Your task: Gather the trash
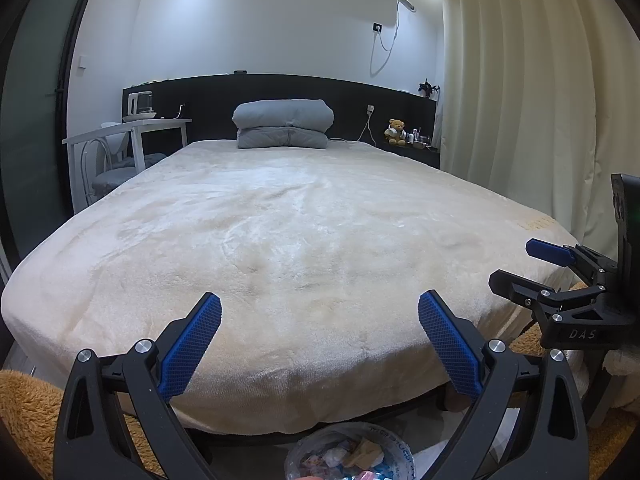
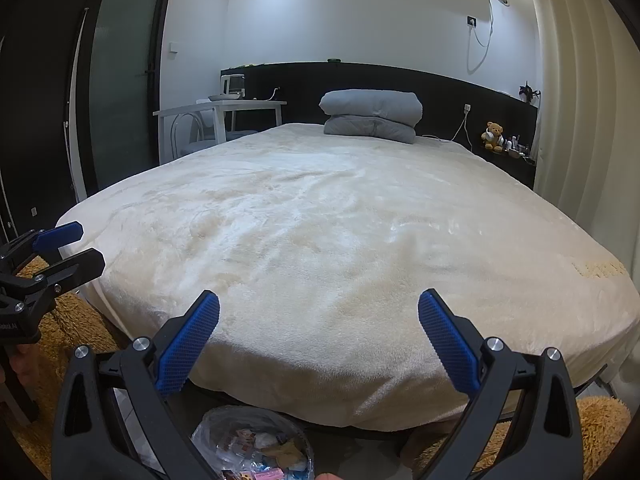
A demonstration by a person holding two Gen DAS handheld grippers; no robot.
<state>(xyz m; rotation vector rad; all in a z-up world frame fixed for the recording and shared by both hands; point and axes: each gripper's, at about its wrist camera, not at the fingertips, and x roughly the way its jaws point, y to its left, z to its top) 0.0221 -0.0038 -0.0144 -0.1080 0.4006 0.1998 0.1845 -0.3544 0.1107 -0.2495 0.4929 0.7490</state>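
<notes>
A trash bin lined with a clear plastic bag (image 1: 352,454) stands on the floor at the foot of the bed, holding several wrappers and crumpled papers; the right wrist view shows the same bin (image 2: 252,444) low and left of centre. My left gripper (image 1: 320,310) hangs open above the bin, facing the bed, with nothing between its blue pads. My right gripper (image 2: 319,306) is open and empty too. In the left wrist view the right gripper (image 1: 516,264) shows at the right edge; the left gripper (image 2: 86,246) appears at the left edge of the right wrist view.
A wide bed with a cream fleece cover (image 1: 288,240) fills the view, a folded grey quilt (image 1: 283,123) at its head. A white desk and chair (image 1: 120,148) stand left, curtains (image 1: 532,100) right. A brown shaggy rug (image 2: 600,436) lies around the bin.
</notes>
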